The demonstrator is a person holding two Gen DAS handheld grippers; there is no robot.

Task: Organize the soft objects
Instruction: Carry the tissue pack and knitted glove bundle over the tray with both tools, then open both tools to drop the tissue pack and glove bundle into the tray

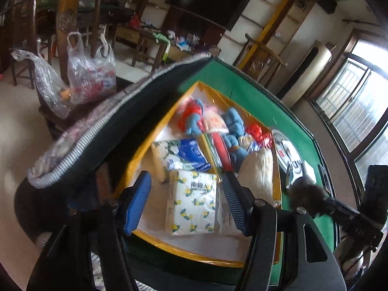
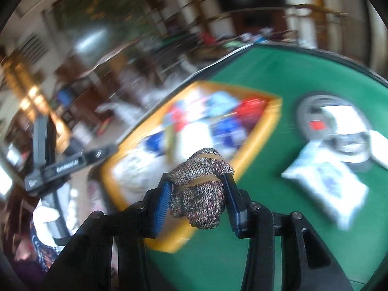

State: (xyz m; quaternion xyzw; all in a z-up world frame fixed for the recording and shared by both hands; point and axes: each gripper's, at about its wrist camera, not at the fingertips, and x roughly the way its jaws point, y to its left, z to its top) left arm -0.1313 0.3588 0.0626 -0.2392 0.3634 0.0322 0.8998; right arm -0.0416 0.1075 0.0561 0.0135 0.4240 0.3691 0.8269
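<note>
The right gripper (image 2: 197, 194) is squeezing a rolled-up knitted sock bundle (image 2: 201, 191). The bundle is brown and speckled, with a tan rubber band around it. Both blue pads press on its sides, so it is held tight. It sticks up past the fingertips, with its long side running the same way the fingers point.

The yellow-edged box (image 2: 262, 131) is the place to watch. In the right wrist view it sits on the green table (image 2: 278, 77), ahead of the bundle and a bit to the left. The picture is very blurry, so I cannot tell how high the bundle is above the box. I think the bundle needs to go forward and down into the box.

The left gripper (image 1: 185, 201) has its jaws apart, with nothing pressed between them. It hangs right over the near end of the yellow-edged box (image 1: 155, 238). Below it lies a white tissue pack with yellow flowers (image 1: 194, 203), lying inside the box with its long side pointing away from the gripper. Farther back in the box are a blue tissue pack (image 1: 191, 152), blue and red plush toys (image 1: 232, 121) and a white soft lump (image 1: 257, 167).

A dark bag with a grey knitted edge (image 1: 101, 126) rises just left of the box. The left gripper is nearer the box, but the right one has the sock bundle. A white pack (image 2: 327, 184) lies on the table to the right of the box.
</note>
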